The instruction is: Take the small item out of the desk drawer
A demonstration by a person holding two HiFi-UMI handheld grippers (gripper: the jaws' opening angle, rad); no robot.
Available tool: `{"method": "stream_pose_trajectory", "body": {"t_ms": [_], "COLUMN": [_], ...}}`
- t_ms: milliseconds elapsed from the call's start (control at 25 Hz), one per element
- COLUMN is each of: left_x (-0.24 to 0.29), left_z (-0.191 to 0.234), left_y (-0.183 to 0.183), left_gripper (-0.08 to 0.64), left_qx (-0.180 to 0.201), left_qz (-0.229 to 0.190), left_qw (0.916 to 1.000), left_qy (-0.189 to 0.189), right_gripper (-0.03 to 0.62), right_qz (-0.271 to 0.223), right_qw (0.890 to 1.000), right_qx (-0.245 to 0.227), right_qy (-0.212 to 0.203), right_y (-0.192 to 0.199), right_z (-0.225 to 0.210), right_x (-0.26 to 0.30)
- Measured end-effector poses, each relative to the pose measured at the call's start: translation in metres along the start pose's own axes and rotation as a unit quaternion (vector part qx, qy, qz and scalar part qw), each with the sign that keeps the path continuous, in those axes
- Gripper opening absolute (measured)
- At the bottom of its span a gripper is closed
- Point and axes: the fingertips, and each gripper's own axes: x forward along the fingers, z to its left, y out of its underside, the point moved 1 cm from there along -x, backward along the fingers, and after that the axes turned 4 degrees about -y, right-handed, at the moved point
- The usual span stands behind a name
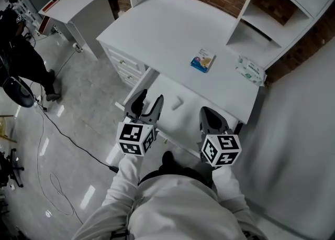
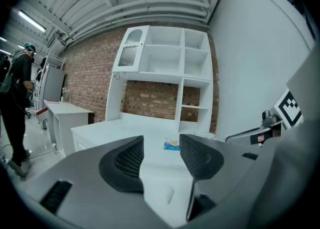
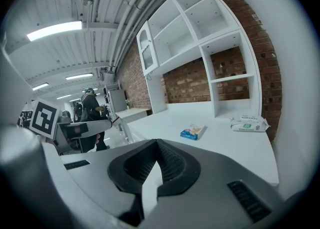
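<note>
— Small item (image 1: 178, 102): where?
— In the open drawer (image 1: 163, 88) below the worktop (image 1: 172, 29) edge, flat on the drawer floor. Pale on white, oblong; too small to tell more.
— Which way from the left claw (image 1: 149, 102)?
— Just ahead of its tips and a touch to the right in the head view. Low in the gap between the jaws in the left gripper view, so fairly well lined up, by the look of it.
— Long axis?
— Roughly away from the body, slightly slanted. Likely a fair fit for a pinch across the narrow sides.
— Nearer side?
— Left, by a little, with the right claw (image 1: 211, 114) also near, by the drawer's right side.
— State of each?
— Left: jaws wide apart, nothing pressed between the pads, touching nothing. Right: jaws together, empty.
— Next, then?
— Probably down and slightly forward with the left, then closing on the item.
</note>
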Motion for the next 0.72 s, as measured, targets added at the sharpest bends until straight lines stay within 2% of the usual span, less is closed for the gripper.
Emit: {"method": "stream_pose_trajectory", "body": {"t_ms": [720], "left_x": [0.035], "left_z": [-0.009], "left_y": [0.020], "left_gripper": [0.224], "left_qx": [0.019], "left_qz": [0.046], "left_qw": [0.9977], "left_qy": [0.045], "right_gripper": [0.028], "right_qz": [-0.022], "right_qw": [0.999], "right_qx": [0.001], "right_qy": [0.029], "right_y": [-0.018], "right_z": [-0.013], "right_x": [0.006]}}
